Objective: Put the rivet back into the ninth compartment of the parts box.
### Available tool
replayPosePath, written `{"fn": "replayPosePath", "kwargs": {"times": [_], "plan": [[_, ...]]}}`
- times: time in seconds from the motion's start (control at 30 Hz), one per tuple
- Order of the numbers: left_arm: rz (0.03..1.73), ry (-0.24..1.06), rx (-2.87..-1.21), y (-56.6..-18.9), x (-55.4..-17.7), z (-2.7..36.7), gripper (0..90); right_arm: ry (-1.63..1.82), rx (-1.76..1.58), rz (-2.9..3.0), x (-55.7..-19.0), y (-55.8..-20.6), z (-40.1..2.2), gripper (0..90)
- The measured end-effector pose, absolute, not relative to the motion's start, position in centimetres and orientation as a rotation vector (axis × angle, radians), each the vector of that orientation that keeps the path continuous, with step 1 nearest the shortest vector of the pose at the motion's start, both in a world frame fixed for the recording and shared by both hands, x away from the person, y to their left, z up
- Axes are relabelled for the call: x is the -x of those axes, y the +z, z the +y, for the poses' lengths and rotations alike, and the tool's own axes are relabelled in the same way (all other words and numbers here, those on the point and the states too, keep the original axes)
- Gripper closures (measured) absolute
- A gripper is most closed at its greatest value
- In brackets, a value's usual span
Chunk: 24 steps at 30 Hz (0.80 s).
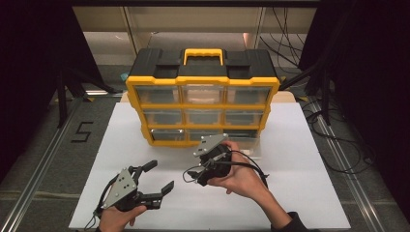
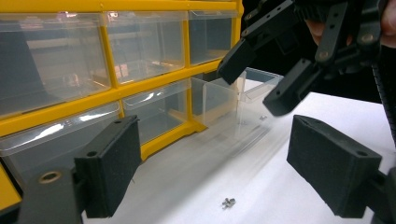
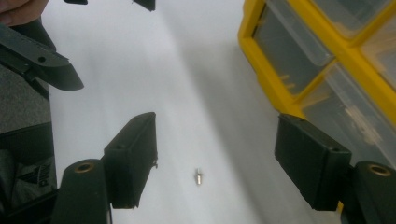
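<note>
- My right gripper (image 3: pixel 215 172) has its two black jaws spread wide with nothing between them, and the small metal screw (image 3: pixel 199 177) lies on the white tabletop (image 3: pixel 187 84) in the gap they frame. I read that as lining up for a pick, since the screw sits centred between the pads.
- My left gripper (image 2: pixel 212 175) is likewise released, jaws apart and empty. In its own view the screw (image 2: pixel 228 202) rests just ahead on the white surface, so it seems to be waiting nearby rather than working.
- From above, my right hand (image 1: pixel 240 178) tilts its gripper (image 1: pixel 211 159) downward toward the table, close to the front of the organizer, while my left gripper (image 1: pixel 152 180) hovers lower left, well apart from it.
- The yellow and black drawer organizer (image 1: pixel 202 92) stands at the back of the tabletop. One clear drawer (image 2: pixel 238 100) on the bottom row is pulled out, likely so the screw can be dropped in.
</note>
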<state>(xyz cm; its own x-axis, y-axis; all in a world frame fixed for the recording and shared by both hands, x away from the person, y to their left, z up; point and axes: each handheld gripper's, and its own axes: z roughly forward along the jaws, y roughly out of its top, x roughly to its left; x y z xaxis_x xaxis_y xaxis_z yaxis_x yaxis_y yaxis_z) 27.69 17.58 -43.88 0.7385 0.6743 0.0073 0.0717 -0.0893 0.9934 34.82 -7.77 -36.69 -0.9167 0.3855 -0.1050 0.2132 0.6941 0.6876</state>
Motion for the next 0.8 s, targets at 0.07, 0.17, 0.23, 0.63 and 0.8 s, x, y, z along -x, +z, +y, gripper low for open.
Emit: {"fn": "replayPosePath", "kwargs": {"times": [0.07, 0.17, 0.23, 0.63, 0.8], "plan": [[0.611, 0.559, -1.596, -43.9, -27.8, 17.5, 17.1, 1.025, -0.461, 2.672, -34.7, -37.1, -7.3, 30.6], [0.618, 0.559, -1.603, -43.9, -27.7, 17.6, 17.1, 1.018, -0.451, 2.685, -34.6, -37.3, -7.0, 30.6], [0.607, 0.556, -1.589, -43.9, -27.8, 17.6, 17.1, 1.004, -0.442, 2.695, -34.6, -37.6, -6.6, 30.6], [0.613, 0.561, -1.605, -43.9, -27.8, 17.6, 17.1, 0.937, -0.462, 2.746, -35.3, -39.7, -5.9, 30.6], [0.614, 0.561, -1.605, -44.0, -27.8, 17.6, 17.2, 0.916, -0.473, 2.755, -35.8, -40.3, -5.7, 30.6]]}}
